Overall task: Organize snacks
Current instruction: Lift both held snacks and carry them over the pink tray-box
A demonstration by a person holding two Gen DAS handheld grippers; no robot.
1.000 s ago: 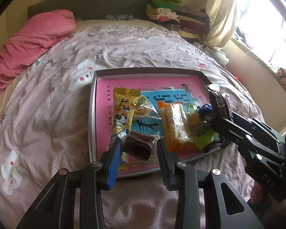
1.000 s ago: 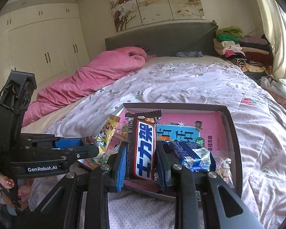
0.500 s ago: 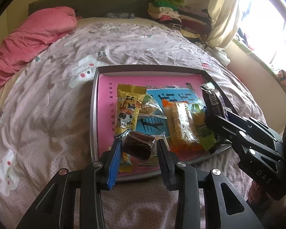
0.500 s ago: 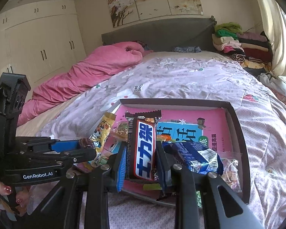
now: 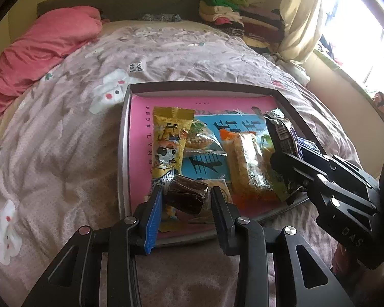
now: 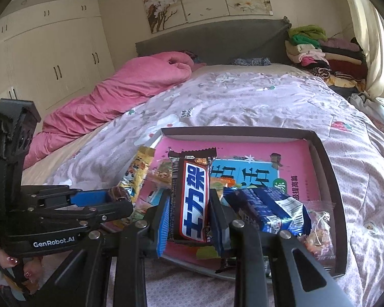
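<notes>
left gripper [image 5: 185,199]: low centre of my left view, jaws narrow and clamped on a small dark brown chocolate piece [image 5: 187,197]; i see the blue pad on its left side, the black finger on its right.
right gripper [image 6: 189,212]: low centre of my right view, jaws nearly together, gripping a brown snack bar [image 6: 193,199] with white and blue lettering, standing on end between the pads.
snack bar, other view: at the right of the left view its dark back shows above the black fingers.
tray [image 5: 124,138]: grey-rimmed with a pink printed floor, in the middle of both views, lying on the bed; both held snacks sit over its near edge.
in the tray: a yellow cartoon packet [image 5: 169,148] at left, a clear orange-edged packet of pale biscuits [image 5: 248,168] right of centre, a small clear nut packet between them.
right view extras: a blue foil packet [image 6: 268,212] just right of my right gripper, a clear packet of nuts [image 6: 320,227] at the tray's right corner.
bed [image 5: 64,153]: mauve patterned quilt.
pink duvet [image 6: 120,92]: bunched at upper left.
hand [image 6: 7,263]: lower left of the right view, painted nails, under the left gripper's body.
</notes>
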